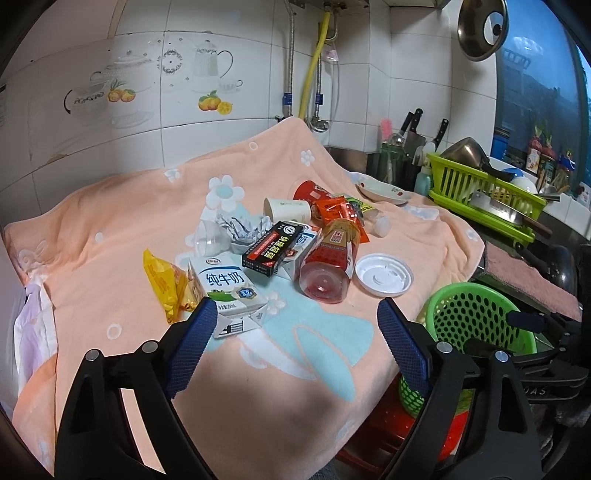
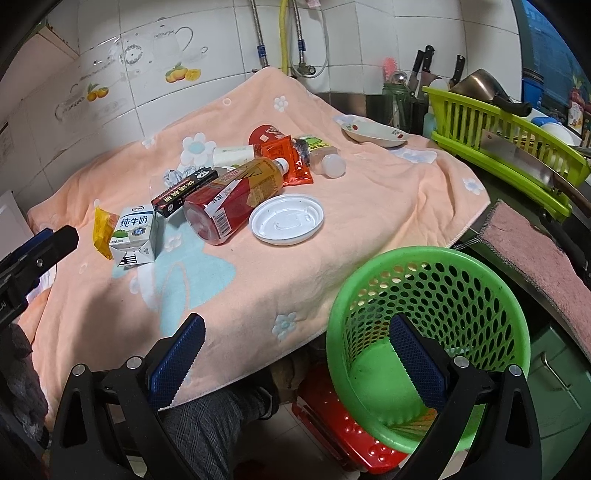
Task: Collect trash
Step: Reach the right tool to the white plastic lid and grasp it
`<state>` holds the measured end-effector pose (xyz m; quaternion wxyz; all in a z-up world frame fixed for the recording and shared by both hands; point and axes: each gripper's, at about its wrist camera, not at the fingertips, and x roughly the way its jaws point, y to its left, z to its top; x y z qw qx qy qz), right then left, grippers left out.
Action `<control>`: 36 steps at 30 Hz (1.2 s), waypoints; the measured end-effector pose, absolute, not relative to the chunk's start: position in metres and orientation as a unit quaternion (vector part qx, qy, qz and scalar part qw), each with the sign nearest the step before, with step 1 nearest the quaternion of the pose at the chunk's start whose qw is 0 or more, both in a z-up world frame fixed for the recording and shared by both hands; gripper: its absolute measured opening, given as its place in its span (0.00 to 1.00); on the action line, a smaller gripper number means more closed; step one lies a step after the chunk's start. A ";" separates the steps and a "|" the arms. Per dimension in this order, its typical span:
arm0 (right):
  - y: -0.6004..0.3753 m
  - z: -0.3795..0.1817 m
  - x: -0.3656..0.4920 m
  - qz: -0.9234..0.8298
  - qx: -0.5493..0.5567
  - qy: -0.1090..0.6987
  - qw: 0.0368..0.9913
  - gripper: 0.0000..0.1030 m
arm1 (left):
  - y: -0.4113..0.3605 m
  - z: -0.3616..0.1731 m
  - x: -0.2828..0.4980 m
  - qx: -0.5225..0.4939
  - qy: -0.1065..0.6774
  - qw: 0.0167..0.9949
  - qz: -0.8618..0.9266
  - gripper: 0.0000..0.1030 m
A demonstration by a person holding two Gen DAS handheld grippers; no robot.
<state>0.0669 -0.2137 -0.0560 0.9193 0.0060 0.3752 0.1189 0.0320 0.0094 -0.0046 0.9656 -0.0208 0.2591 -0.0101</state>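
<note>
Left gripper [image 1: 297, 314], jaws spread and empty, hovers over the towel [image 1: 110, 206]; milk carton [image 1: 229, 291] lies just ahead of its left finger, long axis running left-back to right-front; right gripper [image 2: 297, 334], also spread and empty, hangs farther off by the green basket [image 2: 369, 280], likely the bin.

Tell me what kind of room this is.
Most likely a home kitchen: tiled walls, knives standing by a green dish rack holding cookware, and a pan lid hanging on the wall.
</note>
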 end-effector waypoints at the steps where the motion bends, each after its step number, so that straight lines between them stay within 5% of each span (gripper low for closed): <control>1: -0.213 -0.057 0.069 0.119 0.004 0.376 0.919 0.94 | 0.010 -0.004 0.034 -0.022 0.259 0.966 -0.011 0.82; 36: -0.164 -0.105 0.235 0.180 -0.077 0.434 0.879 0.94 | 0.026 -0.007 0.111 -0.013 0.292 0.956 -0.038 0.77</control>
